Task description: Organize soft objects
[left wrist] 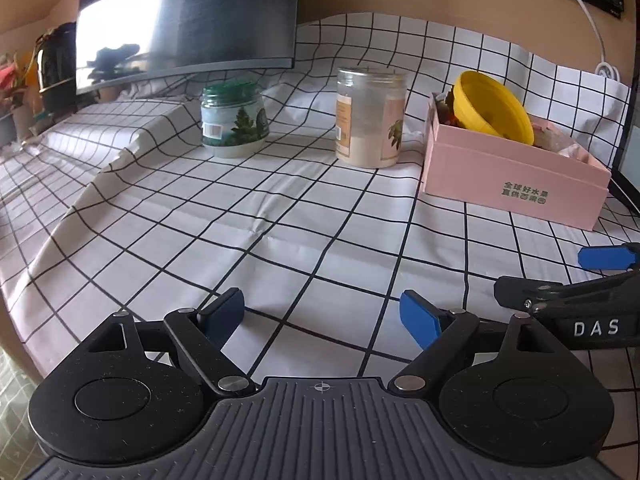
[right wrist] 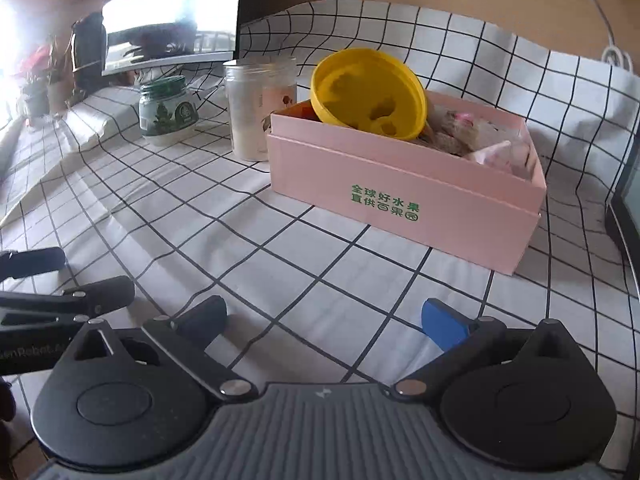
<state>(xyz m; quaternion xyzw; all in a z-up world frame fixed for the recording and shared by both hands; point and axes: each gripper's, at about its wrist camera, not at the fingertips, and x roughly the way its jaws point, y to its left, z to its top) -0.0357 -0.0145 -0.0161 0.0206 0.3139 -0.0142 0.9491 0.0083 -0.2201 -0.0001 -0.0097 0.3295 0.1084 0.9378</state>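
Note:
A pink box (right wrist: 404, 196) stands on the checked cloth; it also shows in the left wrist view (left wrist: 512, 176). Inside lean a yellow bowl (right wrist: 368, 92) (left wrist: 494, 106) and soft plush items (right wrist: 472, 136). My left gripper (left wrist: 322, 316) is open and empty, low over the cloth, well in front of the box. My right gripper (right wrist: 324, 318) is open and empty, in front of the box. Each gripper shows at the edge of the other's view: the right one (left wrist: 568, 280), the left one (right wrist: 60, 280).
A green-lidded jar (left wrist: 234, 120) (right wrist: 168, 110) and a taller clear jar of powder (left wrist: 370, 116) (right wrist: 260, 108) stand left of the box. A monitor (left wrist: 188, 20) is behind them. A white cable (left wrist: 592, 20) hangs at the back right. Plants (left wrist: 16, 92) sit far left.

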